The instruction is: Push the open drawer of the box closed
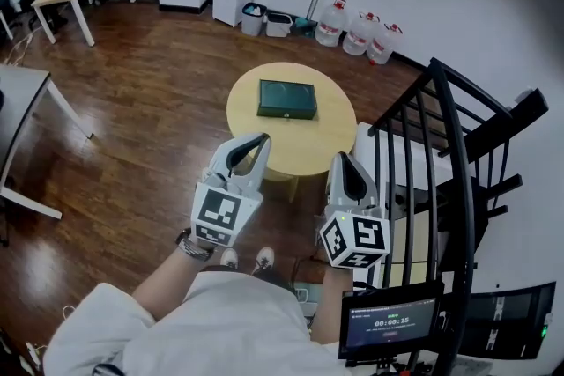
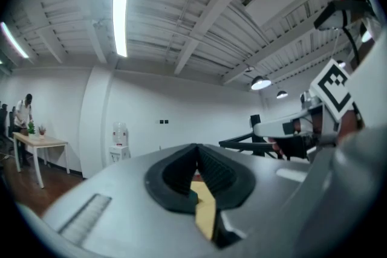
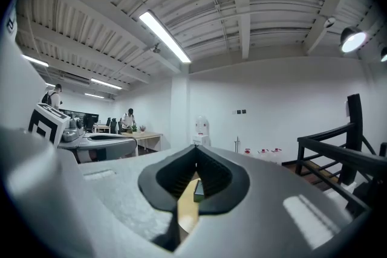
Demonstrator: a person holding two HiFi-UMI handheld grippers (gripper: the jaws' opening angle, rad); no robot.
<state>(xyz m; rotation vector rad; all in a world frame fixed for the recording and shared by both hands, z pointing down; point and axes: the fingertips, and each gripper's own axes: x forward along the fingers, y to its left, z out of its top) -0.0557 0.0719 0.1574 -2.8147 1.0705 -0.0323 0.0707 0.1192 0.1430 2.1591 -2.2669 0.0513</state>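
Two grippers: left gripper (image 1: 261,141) and right gripper (image 1: 340,161) are both clenched tip to tip with nothing between the jaws. They are held over the near edge of the table (image 1: 310,147).
Box position: the dark green box (image 1: 287,99) sits on the far half of the round yellow table, well apart from both grippers.
Bearing: the box is straight ahead and far from the grippers, between them left to right. The right gripper view frames it (image 3: 198,190) in the gap below its jaw tips.
Long axis: left to right, slightly skewed.
Nearer hand: left, by a little, as a judgement.
Drawer: I cannot tell which face it opens from, as it is too small to see.
Coming move: reach forward to the box and find the protruding face.
Writing: the box shows no legible label. The screen (image 1: 390,321) at near right reads about 00:00:15. The gripper cubes carry square markers only.
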